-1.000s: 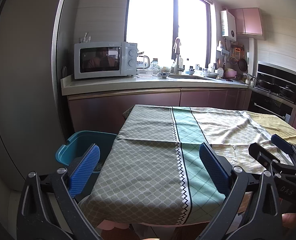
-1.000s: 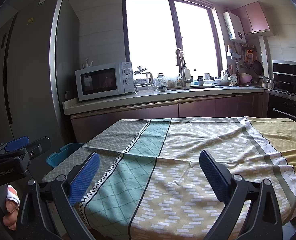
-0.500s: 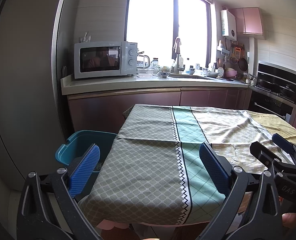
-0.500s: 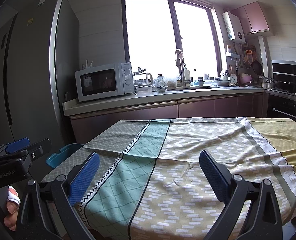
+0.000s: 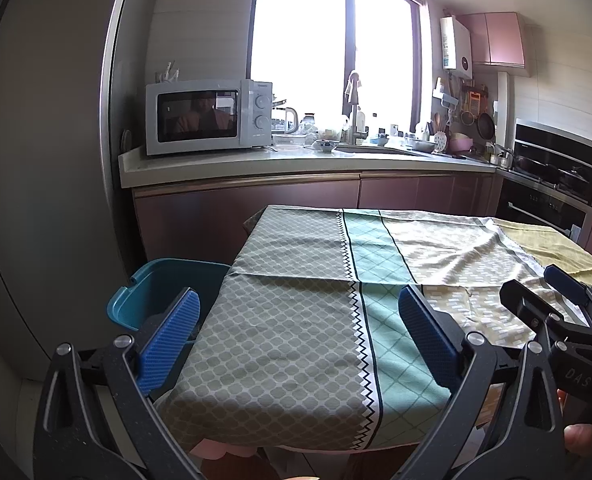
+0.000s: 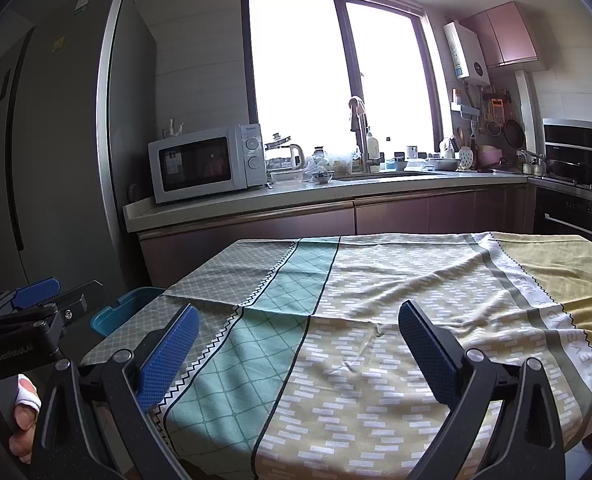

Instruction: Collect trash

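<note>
A teal bin (image 5: pixel 163 292) stands on the floor at the table's left end; its corner also shows in the right wrist view (image 6: pixel 115 312). My left gripper (image 5: pixel 296 336) is open and empty, held over the near left part of the patterned tablecloth (image 5: pixel 320 308). My right gripper (image 6: pixel 296 348) is open and empty over the near middle of the same cloth (image 6: pixel 376 300). Each gripper shows at the edge of the other's view: the right one (image 5: pixel 564 312) and the left one (image 6: pixel 35 308). I see no trash on the cloth.
A tall grey fridge (image 5: pixel 43 160) stands left of the bin. A counter (image 5: pixel 296 164) behind the table holds a microwave (image 5: pixel 207 116), a sink and dishes. An oven (image 5: pixel 552 184) is at the right.
</note>
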Demonstrator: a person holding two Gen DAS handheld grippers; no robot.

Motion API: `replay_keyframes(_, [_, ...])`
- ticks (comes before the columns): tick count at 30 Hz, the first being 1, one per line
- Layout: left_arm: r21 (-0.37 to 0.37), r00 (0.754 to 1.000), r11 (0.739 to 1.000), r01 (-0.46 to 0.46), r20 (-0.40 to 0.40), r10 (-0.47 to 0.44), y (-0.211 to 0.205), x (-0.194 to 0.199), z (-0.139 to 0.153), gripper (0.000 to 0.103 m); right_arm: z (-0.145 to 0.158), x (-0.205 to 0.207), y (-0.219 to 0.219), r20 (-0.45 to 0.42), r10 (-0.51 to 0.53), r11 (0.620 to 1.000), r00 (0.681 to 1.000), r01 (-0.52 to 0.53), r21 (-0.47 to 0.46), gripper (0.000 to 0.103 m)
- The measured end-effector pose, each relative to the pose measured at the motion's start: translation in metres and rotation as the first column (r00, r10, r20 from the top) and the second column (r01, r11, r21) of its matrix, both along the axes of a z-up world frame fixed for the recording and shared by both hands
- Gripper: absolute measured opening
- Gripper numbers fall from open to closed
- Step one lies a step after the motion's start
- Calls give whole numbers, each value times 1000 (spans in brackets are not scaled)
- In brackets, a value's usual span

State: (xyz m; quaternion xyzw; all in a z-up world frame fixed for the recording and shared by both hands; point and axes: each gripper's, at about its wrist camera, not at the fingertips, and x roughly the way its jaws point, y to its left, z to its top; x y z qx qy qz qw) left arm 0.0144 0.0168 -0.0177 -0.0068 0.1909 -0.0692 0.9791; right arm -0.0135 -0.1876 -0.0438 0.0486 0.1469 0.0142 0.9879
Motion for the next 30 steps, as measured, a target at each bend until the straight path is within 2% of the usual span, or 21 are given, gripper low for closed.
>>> replay_keyframes(30, [6, 1000, 1000, -4, -24, 5, -3, 13, -6, 98, -5, 6, -5, -11, -8, 1000, 1000, 8, 10, 96])
